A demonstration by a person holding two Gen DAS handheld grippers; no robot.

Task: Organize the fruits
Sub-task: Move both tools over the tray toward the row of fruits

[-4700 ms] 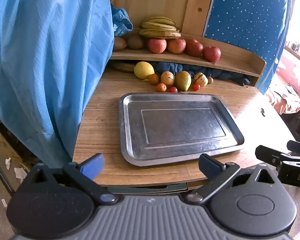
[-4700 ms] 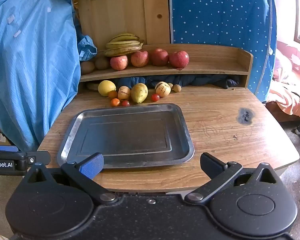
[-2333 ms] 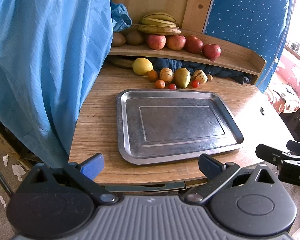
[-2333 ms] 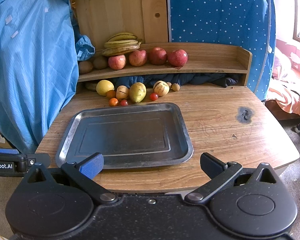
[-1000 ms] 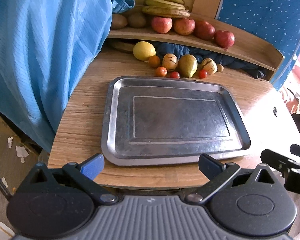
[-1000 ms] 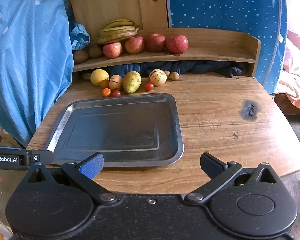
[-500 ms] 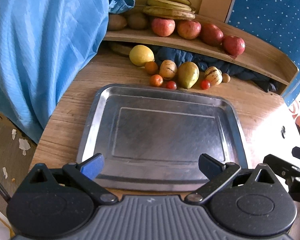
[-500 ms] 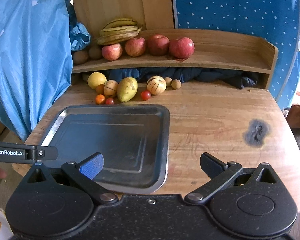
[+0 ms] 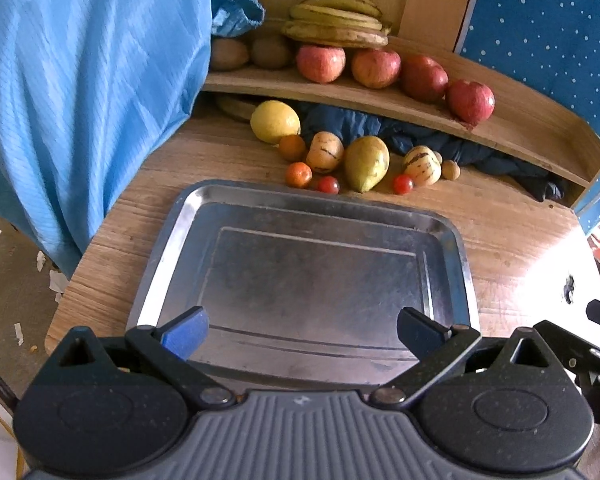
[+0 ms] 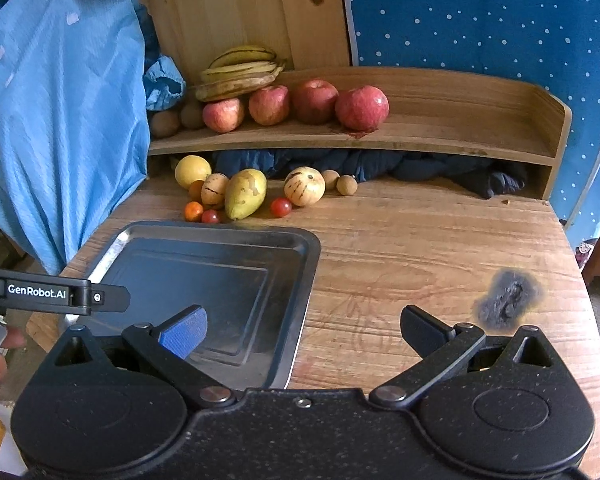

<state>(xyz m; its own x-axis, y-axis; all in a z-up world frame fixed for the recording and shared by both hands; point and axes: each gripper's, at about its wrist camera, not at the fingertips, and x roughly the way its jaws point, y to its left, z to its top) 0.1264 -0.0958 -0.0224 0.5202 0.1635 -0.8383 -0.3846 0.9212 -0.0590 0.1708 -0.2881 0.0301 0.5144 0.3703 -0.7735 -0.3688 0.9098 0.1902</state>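
An empty metal tray [image 9: 180,224] [image 10: 308,264] lies on the wooden table. Behind it sit small fruits: a lemon [image 9: 275,121], a pear [image 9: 366,163] [image 10: 245,193], striped melons [image 9: 422,165] [image 10: 304,186], small oranges and cherry tomatoes [image 9: 327,185]. On the shelf lie several red apples [image 9: 470,101] [image 10: 362,108], bananas [image 9: 336,20] [image 10: 240,72] and kiwis [image 9: 229,54]. My left gripper [image 9: 302,330] is open and empty over the tray's near edge. My right gripper [image 10: 303,330] is open and empty over the tray's right rim.
A blue cloth [image 9: 84,92] hangs at the table's left edge. A dark cloth [image 10: 420,168] is stuffed under the shelf. A burn mark [image 10: 506,296] marks the table at right. The wooden shelf [image 10: 480,136] has a raised right end.
Both grippers have moved forward and closer over the table; the tray and fruits now look nearer. Both stay open and empty.
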